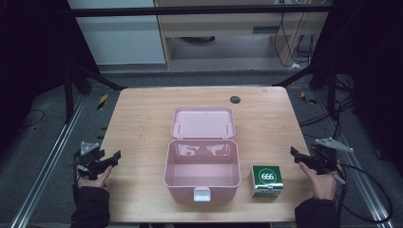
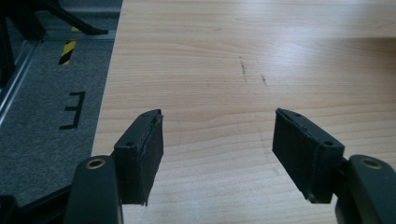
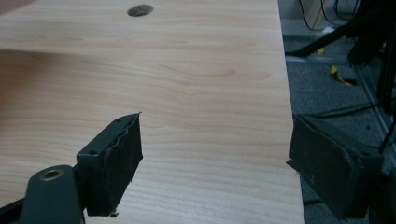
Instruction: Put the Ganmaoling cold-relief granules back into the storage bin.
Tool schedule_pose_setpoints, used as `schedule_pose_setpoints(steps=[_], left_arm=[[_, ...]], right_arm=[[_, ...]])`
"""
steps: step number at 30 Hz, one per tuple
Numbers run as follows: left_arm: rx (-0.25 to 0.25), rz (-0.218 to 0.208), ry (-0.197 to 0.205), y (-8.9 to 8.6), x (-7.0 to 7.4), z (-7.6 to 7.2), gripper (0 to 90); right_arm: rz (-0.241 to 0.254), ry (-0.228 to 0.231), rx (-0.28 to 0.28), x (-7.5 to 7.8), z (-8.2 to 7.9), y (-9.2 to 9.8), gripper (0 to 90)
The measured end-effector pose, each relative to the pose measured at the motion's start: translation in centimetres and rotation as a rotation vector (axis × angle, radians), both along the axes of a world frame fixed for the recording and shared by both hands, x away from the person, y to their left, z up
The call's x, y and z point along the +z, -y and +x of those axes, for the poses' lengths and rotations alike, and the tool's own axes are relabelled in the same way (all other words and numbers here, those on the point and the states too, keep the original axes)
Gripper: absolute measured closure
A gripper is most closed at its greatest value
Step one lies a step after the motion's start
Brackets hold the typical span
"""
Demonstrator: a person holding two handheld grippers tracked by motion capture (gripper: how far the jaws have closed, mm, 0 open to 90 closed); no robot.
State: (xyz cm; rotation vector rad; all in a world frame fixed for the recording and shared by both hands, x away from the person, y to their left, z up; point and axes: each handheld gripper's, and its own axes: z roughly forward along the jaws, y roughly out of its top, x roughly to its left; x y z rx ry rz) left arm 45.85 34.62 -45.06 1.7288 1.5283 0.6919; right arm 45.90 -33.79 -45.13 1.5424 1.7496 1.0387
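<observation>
Pink plastic storage box (image 1: 201, 166) sat mid-desk (image 1: 142, 118), lid thrown back, a green "666" carton (image 1: 266, 180) just beside its right wall. Both the left hand-held gripper (image 1: 110, 159) and the right hand-held gripper (image 1: 298, 156) hovered at the edges, jaws apart and empty. A careless reach might have knocked the light carton askew or snagged the lid.

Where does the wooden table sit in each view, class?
High view: table centre, under the open pink box.
Left gripper view: table at right, its edge at left.
Right gripper view: table at left, its edge at right.
Shared landmark: yellow-black floor tape beside the edges.
</observation>
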Motion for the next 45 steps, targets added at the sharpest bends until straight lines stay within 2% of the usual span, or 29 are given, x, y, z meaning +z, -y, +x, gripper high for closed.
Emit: schedule_pose_setpoints(steps=[1,2,4,5,6,11,12,13,15,16,19,20,21,22,23,28,31,33,34,36,37,42,45], left_arm=[[0.000,0.000,0.000,0.0,0.0,0.0,34.0],[-0.010,0.011,-0.016,0.3,0.0,-0.1,34.4],[-0.017,0.024,-0.022,0.5,-0.1,-0.3,34.9],[-0.017,0.024,-0.022,0.5,-0.1,-0.3,35.2],[-0.018,0.020,-0.018,0.5,-0.1,-0.4,35.2],[-0.012,0.007,-0.007,0.1,-0.3,-0.7,34.9],[-0.016,0.002,-0.012,0.0,-0.4,-0.7,34.1],[-0.016,0.002,-0.012,0.0,-0.4,-0.7,33.5],[-0.024,0.007,-0.014,0.1,-0.4,-0.8,33.3],[-0.029,0.009,-0.014,0.2,-0.4,-0.7,32.9],[-0.035,0.017,-0.014,0.4,-0.5,-0.6,32.4],[-0.040,0.030,-0.019,0.5,-0.6,-0.5,32.2],[-0.040,0.030,-0.019,0.5,-0.6,-0.5,32.0],[-0.044,0.033,-0.026,0.4,-0.8,-0.4,32.0],[-0.044,0.033,-0.026,0.4,-0.8,-0.4,32.0],[-0.045,0.032,-0.026,0.4,-0.9,-0.4,32.1],[-0.055,0.039,-0.030,0.4,-1.1,-0.3,32.2],[-0.059,0.053,-0.036,0.5,-1.2,-0.3,32.3],[-0.059,0.053,-0.036,0.5,-1.2,-0.3,32.2],[-0.061,0.054,-0.037,0.5,-1.2,-0.2,32.3],[-0.061,0.054,-0.037,0.5,-1.2,-0.2,32.3],[-0.068,0.059,-0.036,0.6,-1.2,-0.2,33.0],[-0.072,0.061,-0.038,0.7,-1.2,-0.1,33.2]], right_arm=[[0.000,0.000,0.000,0.0,0.0,0.0,17.1],[-0.032,0.017,0.013,0.7,-0.1,-0.3,17.0],[-0.039,0.020,0.037,1.6,-0.1,-0.8,17.0],[-0.039,0.020,0.037,1.6,-0.1,-0.8,17.0],[-0.046,0.012,0.063,2.4,-0.2,-1.1,15.8],[-0.069,0.018,0.117,4.1,-0.3,-1.5,13.1],[-0.082,0.029,0.140,5.0,-0.5,-1.7,13.8],[-0.082,0.029,0.140,5.0,-0.5,-1.7,13.8],[-0.087,0.030,0.173,6.0,-0.5,-1.9,13.8],[-0.107,0.035,0.199,7.0,-0.6,-2.2,14.1],[-0.125,0.035,0.230,7.9,-0.6,-2.5,14.5],[-0.137,0.033,0.271,8.7,-0.6,-2.9,15.2],[-0.137,0.033,0.271,8.7,-0.6,-2.9,15.2],[-0.141,0.028,0.313,9.3,-0.4,-3.3,15.2],[-0.141,0.028,0.313,9.3,-0.4,-3.3,15.2],[-0.165,0.009,0.433,10.6,0.1,-4.4,16.2],[-0.203,-0.006,0.499,11.3,0.3,-5.1,16.2],[-0.248,-0.030,0.556,11.9,0.4,-5.8,16.1],[-0.248,-0.030,0.556,11.9,0.4,-5.8,16.1],[-0.287,-0.040,0.606,12.4,0.4,-6.5,15.9],[-0.287,-0.040,0.606,12.4,0.4,-6.5,15.9],[-0.344,-0.061,0.711,12.8,0.4,-7.7,14.3],[-0.369,-0.064,0.742,12.8,0.3,-8.1,14.4]])
